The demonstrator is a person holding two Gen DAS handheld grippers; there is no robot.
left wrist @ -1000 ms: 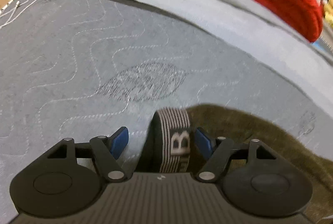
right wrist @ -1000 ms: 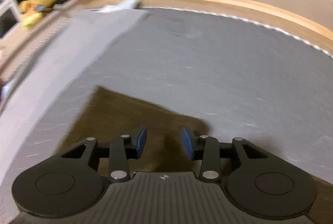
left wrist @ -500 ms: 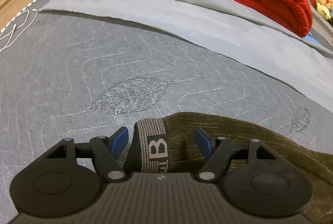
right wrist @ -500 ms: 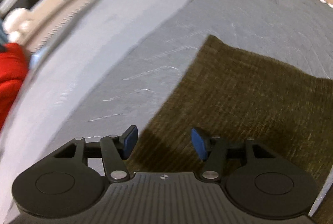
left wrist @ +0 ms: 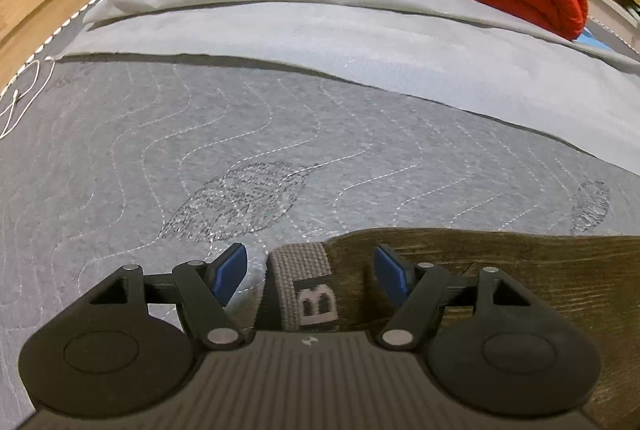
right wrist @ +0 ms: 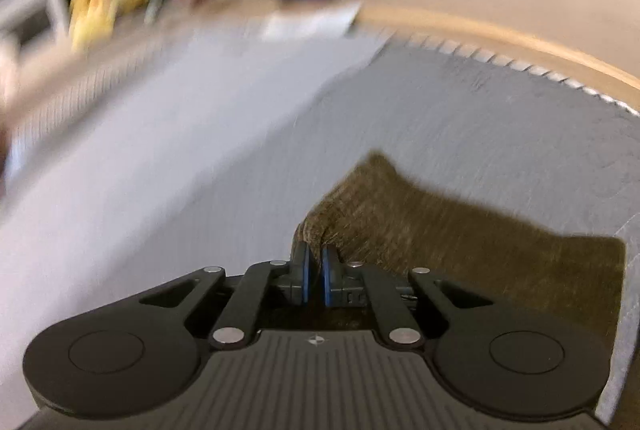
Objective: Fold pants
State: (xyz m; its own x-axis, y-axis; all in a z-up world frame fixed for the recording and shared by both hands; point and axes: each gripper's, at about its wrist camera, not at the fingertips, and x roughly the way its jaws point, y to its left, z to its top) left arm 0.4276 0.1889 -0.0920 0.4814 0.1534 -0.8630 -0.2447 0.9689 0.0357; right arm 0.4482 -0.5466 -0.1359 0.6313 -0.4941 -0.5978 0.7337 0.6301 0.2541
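Your right claw (right wrist: 315,272) is clamped on a pinched-up edge of the pants (right wrist: 460,230) to carry the fold, while your left claw (left wrist: 310,268), fingers apart, straddles the waistband (left wrist: 304,282) lying on the bed (left wrist: 240,150), ready to grip.

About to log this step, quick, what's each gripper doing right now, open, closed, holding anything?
Left gripper: open, holding nothing, straddling the pants' waistband.
Right gripper: closed on a pinch of the olive pants.

Left view sharp, evenly lit; right view motion-blurred; fisheye-curved edges.
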